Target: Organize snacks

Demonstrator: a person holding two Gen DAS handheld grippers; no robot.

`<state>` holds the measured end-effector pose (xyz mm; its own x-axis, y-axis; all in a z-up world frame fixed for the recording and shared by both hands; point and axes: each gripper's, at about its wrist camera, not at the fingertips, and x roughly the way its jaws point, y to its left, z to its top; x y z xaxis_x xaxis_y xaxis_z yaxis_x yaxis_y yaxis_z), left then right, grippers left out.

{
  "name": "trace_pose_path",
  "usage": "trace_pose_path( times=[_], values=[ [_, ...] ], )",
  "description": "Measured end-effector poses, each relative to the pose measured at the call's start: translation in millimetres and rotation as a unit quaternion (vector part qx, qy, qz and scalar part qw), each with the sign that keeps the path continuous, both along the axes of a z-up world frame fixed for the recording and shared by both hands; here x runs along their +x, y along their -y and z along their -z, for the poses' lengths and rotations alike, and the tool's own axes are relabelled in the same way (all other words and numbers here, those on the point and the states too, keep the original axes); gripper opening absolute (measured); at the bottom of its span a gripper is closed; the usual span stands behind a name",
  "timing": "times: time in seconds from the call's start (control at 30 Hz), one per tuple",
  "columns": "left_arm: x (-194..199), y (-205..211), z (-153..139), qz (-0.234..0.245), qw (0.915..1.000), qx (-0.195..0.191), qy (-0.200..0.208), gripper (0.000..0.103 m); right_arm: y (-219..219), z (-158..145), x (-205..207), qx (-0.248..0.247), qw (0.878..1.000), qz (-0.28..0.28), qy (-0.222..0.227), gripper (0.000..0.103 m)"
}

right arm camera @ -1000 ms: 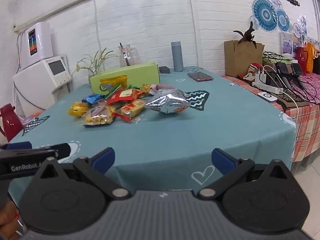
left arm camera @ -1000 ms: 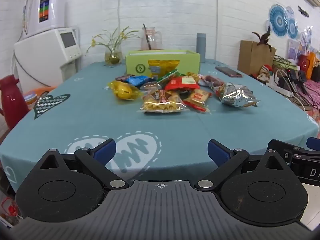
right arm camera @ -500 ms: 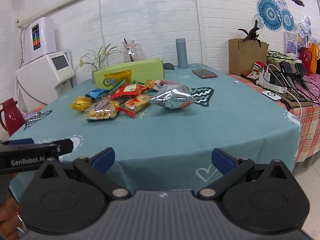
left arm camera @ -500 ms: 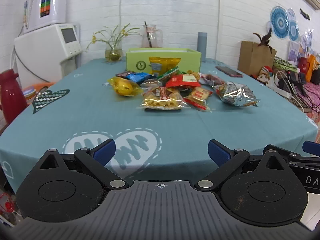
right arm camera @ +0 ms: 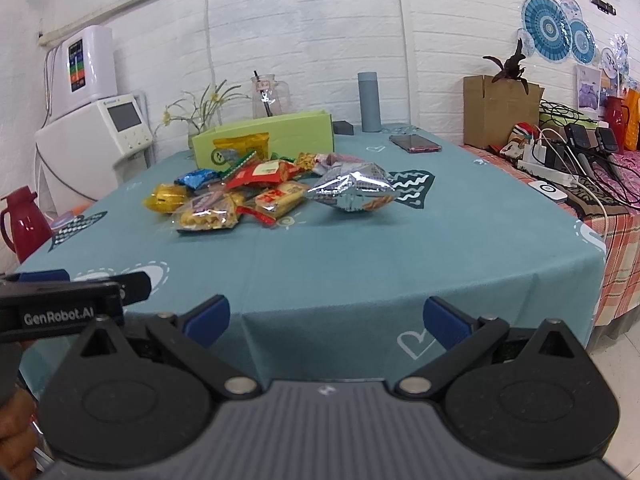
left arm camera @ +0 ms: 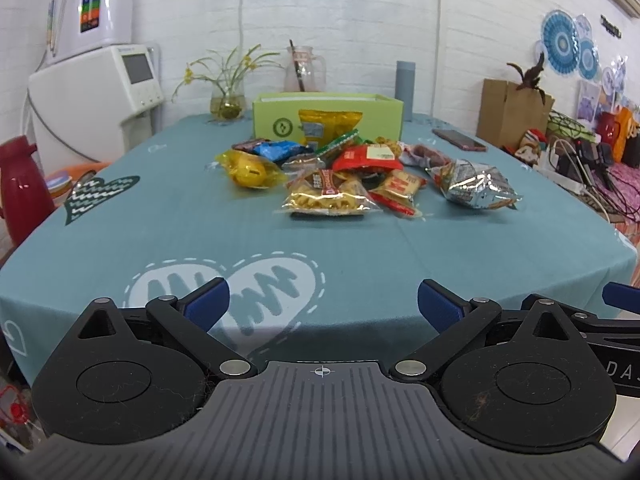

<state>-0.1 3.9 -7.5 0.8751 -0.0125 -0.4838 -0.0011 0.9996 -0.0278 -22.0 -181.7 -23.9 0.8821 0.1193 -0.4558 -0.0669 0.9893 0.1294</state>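
On the teal tablecloth (left arm camera: 200,232) ahead of you sits the snack pile (left arm camera: 352,176), mid-table, well apart from both tools. Your left gripper (left arm camera: 323,304) hangs at the near table edge, fingers spread wide, nothing between the blue pads (left arm camera: 208,304). Your right gripper (right arm camera: 326,316) is the same: wide apart, empty, at the near edge, just beside the left one, whose body shows at lower left of the right wrist view.

Pile details: clear bag of yellow crisps (left arm camera: 326,200) nearest you, yellow packet (left arm camera: 250,168) to its left, blue packet (left arm camera: 276,149) behind that, red packet (left arm camera: 366,158) on top in the middle, orange-red biscuit pack (left arm camera: 400,186) leaning beside the crisps. Silver foil bag (left arm camera: 474,186) lies on the right, slightly apart from the heap.

Green box (left arm camera: 326,120) stands behind the pile, with a yellow bag (left arm camera: 328,126) propped against its front. Behind it: flower vase (left arm camera: 228,100), glass jug (left arm camera: 304,70), grey bottle (left arm camera: 405,84). Phone (left arm camera: 460,139) lies flat at far right of the table.
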Motion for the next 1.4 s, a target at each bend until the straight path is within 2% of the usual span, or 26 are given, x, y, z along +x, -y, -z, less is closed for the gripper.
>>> trace_pose_path(
  times=[0.73, 0.87, 0.97, 1.07, 1.2, 1.33, 1.4],
  values=[
    [3, -1, 5, 0.0, 1.0, 0.0, -0.009, 0.091, -4, 4, 5, -0.007, 1.0, -0.003, -0.009, 0.102],
    [7, -4, 6, -0.001, 0.9999, 0.0, -0.013, 0.092, -4, 7, 7, -0.005, 1.0, -0.008, 0.023, 0.102],
    [23, -11, -4, -0.001, 1.0, -0.001, -0.005, 0.092, -6, 2, 33, 0.003, 0.997, -0.049, 0.062, 0.102],
    [57, -23, -17, -0.013, 0.9998, 0.01, 0.008, 0.092, -13, -2, 78, -0.006, 0.997, -0.06, 0.038, 0.102],
    [100, -44, -14, -0.025, 0.999, -0.021, -0.029, 0.092, -26, 5, 109, -0.018, 0.997, -0.076, 0.01, 0.102],
    [121, -57, 3, -0.025, 0.9971, -0.036, -0.061, 0.092, -37, 22, 122, -0.016, 0.994, -0.106, -0.025, 0.102],
    [128, -61, 9, -0.023, 0.9959, -0.044, -0.076, 0.09, -45, 26, 122, -0.036, 0.993, -0.108, -0.022, 0.102]
  ],
)
